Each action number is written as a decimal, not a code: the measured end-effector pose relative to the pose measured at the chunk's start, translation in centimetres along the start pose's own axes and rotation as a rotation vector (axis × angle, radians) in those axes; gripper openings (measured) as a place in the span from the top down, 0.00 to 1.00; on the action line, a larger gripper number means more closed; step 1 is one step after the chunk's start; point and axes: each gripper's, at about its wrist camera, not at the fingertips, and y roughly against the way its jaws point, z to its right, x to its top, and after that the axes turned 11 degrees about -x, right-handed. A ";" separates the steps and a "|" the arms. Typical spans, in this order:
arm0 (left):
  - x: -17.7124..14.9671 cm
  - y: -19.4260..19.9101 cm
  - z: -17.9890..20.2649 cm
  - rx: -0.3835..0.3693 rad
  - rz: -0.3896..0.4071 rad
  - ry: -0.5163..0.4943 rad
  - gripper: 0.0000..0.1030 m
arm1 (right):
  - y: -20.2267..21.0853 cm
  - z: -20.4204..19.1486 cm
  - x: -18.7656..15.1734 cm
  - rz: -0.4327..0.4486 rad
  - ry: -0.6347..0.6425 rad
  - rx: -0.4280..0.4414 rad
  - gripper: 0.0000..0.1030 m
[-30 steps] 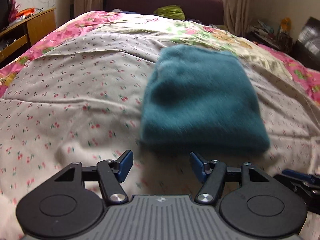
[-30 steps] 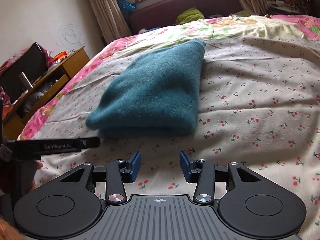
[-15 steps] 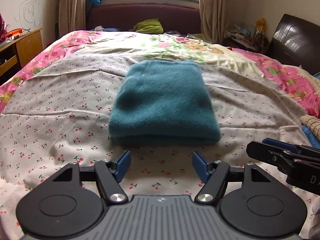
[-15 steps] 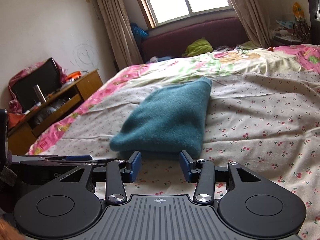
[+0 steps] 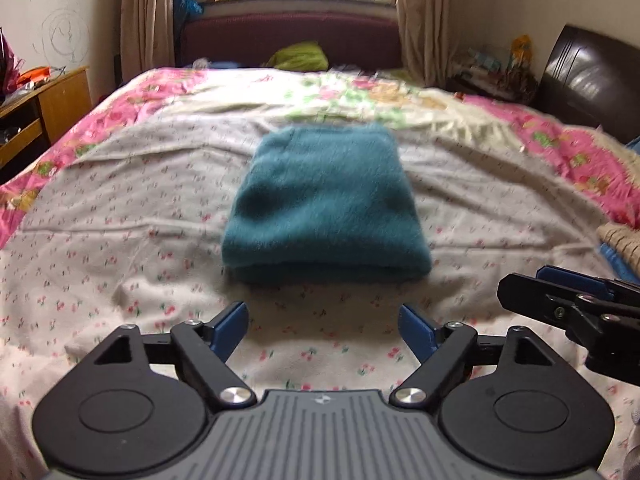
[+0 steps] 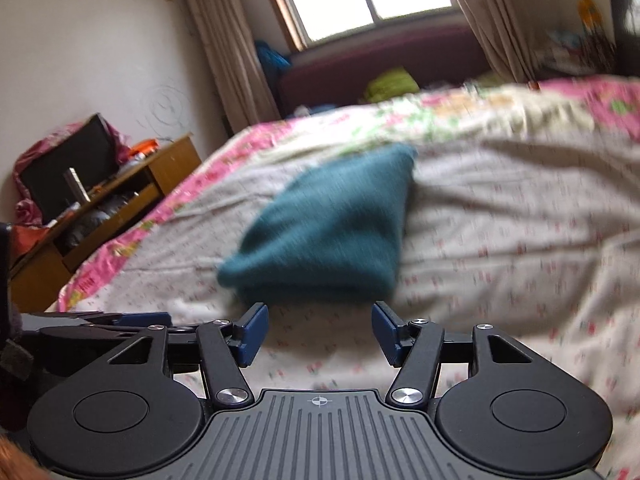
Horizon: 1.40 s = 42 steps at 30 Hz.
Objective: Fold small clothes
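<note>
A teal fuzzy garment [image 5: 326,204] lies folded into a thick rectangle in the middle of the bed [image 5: 120,216]; in the right wrist view the same garment [image 6: 328,232] sits just beyond the fingers. My left gripper [image 5: 323,332] hovers in front of its near folded edge, jaws opening, nothing between the blue pads. My right gripper [image 6: 319,334] is likewise short of the garment, jaws opening and empty. The right gripper's fingers [image 5: 568,300] show at the right edge of the left wrist view.
The bedsheet [image 6: 520,240] has small cherry prints with a pink floral border. A wooden cabinet [image 6: 116,208] with clutter stands left of the bed. Other folded cloth [image 5: 620,240] lies at the bed's right edge. A maroon headboard [image 5: 292,40] and window are at the far end.
Both grippers have drawn back and up from the folded garment, so it looks smaller and farther. Both pairs of jaws stand wider than before.
</note>
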 end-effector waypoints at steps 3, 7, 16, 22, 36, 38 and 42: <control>-0.8 -1.1 0.0 0.015 -0.031 0.010 0.10 | -1.1 0.4 -1.0 -0.037 -0.009 -0.030 0.44; -1.7 -2.7 0.2 0.046 -0.077 0.012 0.10 | -2.0 0.5 -1.9 -0.058 -0.013 -0.050 0.44; -3.2 -4.9 -0.1 0.102 -0.128 0.009 0.09 | -3.1 1.2 -2.6 -0.073 -0.034 -0.068 0.44; -3.4 -5.1 -0.2 0.088 -0.121 0.012 0.08 | -3.4 1.1 -2.8 -0.079 -0.027 -0.065 0.44; -3.4 -5.3 -0.4 0.064 -0.131 0.035 0.00 | -3.7 1.1 -3.4 -0.079 -0.009 -0.084 0.44; -3.4 -5.4 -0.6 0.060 -0.132 0.047 0.00 | -3.9 1.2 -3.5 -0.087 -0.012 -0.089 0.44; -3.4 -5.4 -0.7 0.055 -0.130 0.058 0.00 | -4.0 1.3 -3.6 -0.086 -0.009 -0.089 0.44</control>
